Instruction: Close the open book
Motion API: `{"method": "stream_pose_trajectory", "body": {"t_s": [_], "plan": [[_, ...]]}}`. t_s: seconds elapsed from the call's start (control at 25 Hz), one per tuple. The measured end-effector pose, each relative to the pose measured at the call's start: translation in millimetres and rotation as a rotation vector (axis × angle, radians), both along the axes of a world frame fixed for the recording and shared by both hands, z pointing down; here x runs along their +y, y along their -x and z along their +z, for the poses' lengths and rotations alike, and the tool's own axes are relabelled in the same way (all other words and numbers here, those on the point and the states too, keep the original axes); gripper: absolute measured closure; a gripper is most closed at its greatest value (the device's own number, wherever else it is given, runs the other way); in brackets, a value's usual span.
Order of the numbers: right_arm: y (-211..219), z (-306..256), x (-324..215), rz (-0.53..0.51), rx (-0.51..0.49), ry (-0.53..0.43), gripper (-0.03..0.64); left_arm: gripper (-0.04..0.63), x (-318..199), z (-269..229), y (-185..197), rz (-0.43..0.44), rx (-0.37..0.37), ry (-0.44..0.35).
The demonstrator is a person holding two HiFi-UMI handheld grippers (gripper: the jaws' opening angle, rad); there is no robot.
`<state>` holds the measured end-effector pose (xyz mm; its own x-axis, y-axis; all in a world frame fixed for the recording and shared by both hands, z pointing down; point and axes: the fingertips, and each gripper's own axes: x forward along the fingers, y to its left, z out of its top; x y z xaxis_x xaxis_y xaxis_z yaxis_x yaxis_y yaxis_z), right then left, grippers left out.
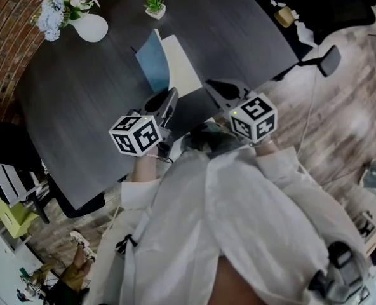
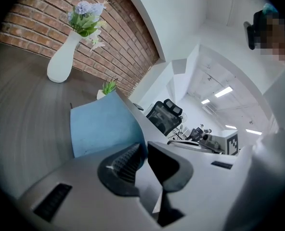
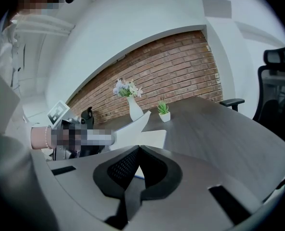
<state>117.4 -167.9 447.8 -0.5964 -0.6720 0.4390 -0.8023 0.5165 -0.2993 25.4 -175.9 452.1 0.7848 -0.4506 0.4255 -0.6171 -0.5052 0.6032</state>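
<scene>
Pinching blue cover (image 2: 101,129) of book (image 1: 178,68), tilted up at frame centre: left claw (image 2: 143,147) | right claw (image 3: 138,150): pressed together, tips near white page (image 3: 152,138) on worktop (image 3: 219,124)

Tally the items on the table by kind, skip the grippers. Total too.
book: 1
vase of flowers: 1
small potted plant: 1
total on the table: 3
</scene>
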Motion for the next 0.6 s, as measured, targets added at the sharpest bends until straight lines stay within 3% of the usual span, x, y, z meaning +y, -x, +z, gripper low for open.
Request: {"method": "stream_pose_trajectory", "body": {"t_s": [0.6], "plan": [[-24.1, 15.5, -2.3, 0.051, -0.046, 0.073, 0.611, 0.549, -6.9, 30.5, -32.8, 0.085, -0.085, 0.050]]}}
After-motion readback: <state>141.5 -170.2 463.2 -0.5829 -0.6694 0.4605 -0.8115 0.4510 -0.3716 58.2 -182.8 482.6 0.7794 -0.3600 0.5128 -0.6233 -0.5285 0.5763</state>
